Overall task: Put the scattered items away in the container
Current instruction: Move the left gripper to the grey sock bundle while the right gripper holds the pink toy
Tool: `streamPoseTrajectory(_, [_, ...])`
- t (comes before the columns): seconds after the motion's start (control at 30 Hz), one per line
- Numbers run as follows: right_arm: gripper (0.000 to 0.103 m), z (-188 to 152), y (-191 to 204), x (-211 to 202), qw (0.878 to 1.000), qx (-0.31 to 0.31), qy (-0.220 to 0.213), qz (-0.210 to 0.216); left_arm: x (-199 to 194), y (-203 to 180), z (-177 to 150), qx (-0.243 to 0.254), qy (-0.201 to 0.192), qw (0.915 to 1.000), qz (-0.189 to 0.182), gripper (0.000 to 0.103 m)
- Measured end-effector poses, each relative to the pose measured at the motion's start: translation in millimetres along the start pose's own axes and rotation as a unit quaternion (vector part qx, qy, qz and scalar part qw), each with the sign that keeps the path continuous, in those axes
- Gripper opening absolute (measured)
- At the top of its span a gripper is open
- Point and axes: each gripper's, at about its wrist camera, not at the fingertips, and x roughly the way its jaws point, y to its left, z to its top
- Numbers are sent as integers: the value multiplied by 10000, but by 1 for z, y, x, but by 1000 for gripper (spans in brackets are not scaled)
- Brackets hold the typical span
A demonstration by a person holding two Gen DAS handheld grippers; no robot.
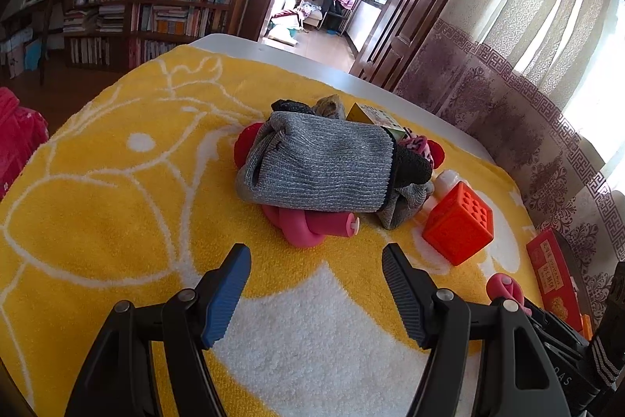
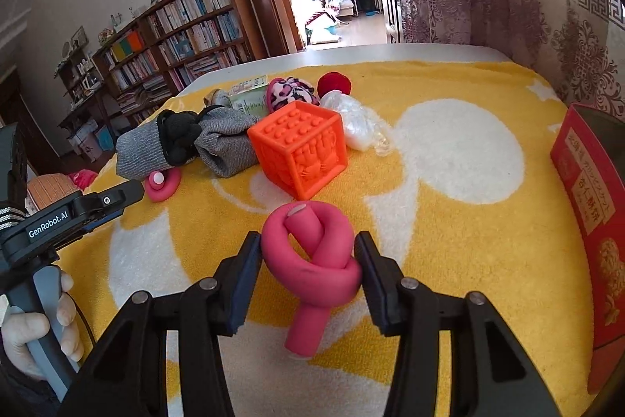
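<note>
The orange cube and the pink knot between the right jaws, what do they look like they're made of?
The orange cube looks like soft moulded rubber or silicone, though it could be plastic: matte, one colour, with raised dots and embossed relief on its faces. The pink knot looks like a foam or soft rubber tube: matte, slightly fuzzy skin, bent into a tight knot without kinks, with a pale core at its cut end.

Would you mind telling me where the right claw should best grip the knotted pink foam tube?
Across the knot's round loop, from above and the near side: the pink foam tube lies flat, its loop between the right claw, tail pointing toward the camera.
</note>
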Motion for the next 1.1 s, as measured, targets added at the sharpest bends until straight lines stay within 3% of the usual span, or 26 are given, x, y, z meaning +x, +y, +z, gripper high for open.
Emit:
streamPoseTrajectory(0.13, [53, 1, 6, -5, 9998, -110, -152, -18, 1, -11, 5, 154, 46, 9999, 45, 71])
streamPoseTrajectory(0.27, [53, 1, 5, -7, 9998, -92, -188, 6, 6, -36, 13, 744, 113, 9968, 255, 72])
streamPoseTrajectory(0.33, [53, 1, 5, -7, 9998, -64, -187, 15, 12, -49, 18, 1078, 109, 9930, 468, 82])
streamPoseTrajectory(0.57, [53, 1, 2, -7, 9998, -2, -179, 26, 32, -64, 31, 1826, -140, 9741, 1326, 83])
streamPoseTrajectory(0.67, [53, 1, 3, -8, 9998, -22, -184, 40, 38, -60, 35, 1747, -144, 9747, 1390, 91])
streamPoseTrajectory(0.9, [53, 1, 4, -4, 9999, -48, -128, 46, 54, -37, 37, 1450, 28, 9793, 1413, 91])
streamPoseTrajectory(1.1, [53, -1, 4, 0, 9999, -83, -51, 39, 59, -19, 46, 1006, 164, 9893, 1041, 91])
